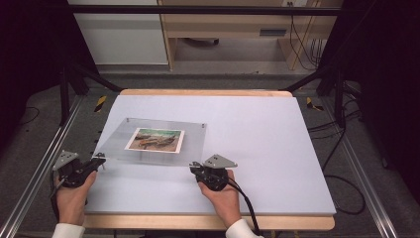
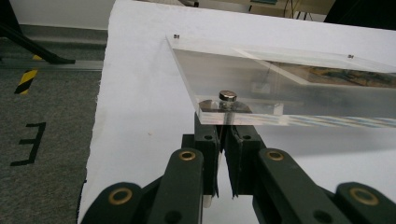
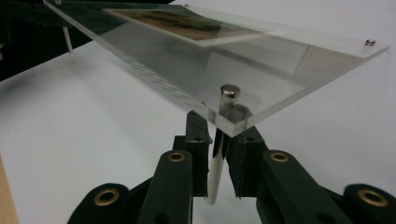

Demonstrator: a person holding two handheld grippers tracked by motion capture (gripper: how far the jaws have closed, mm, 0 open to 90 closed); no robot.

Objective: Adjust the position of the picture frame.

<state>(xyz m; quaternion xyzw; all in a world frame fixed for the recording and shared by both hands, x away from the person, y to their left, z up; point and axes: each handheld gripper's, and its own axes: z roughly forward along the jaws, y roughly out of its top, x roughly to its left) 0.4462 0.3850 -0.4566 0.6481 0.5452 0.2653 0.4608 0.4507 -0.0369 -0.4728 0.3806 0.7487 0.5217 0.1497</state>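
A printed picture (image 1: 154, 140) is enclosed in a clear frame (image 1: 195, 134) above the table (image 1: 257, 129). Its near corner legs are pinched by the left tongs (image 2: 223, 140) and right tongs (image 3: 218, 140).

right gripper (image 3: 218, 140) clamping leg pin (image 3: 215, 158), acrylic frame (image 3: 261, 70) (tilted)

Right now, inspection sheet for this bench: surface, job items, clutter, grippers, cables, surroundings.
Surface: white sheet on a wood-edged table.
Job's things: clear acrylic photo frame holding a boat picture, near edge raised on metal standoff legs; cap screws at its corners.
Clutter: nothing seen.
Grippers: left gripper shut on the near-left standoff leg; right gripper shut on the near-right standoff leg. A hand holds each.
Cables: black cable trails from the right gripper; loose cables lie on the floor at right.
Surroundings: aluminium rails, grey carpet, hazard tape, wooden furniture behind.
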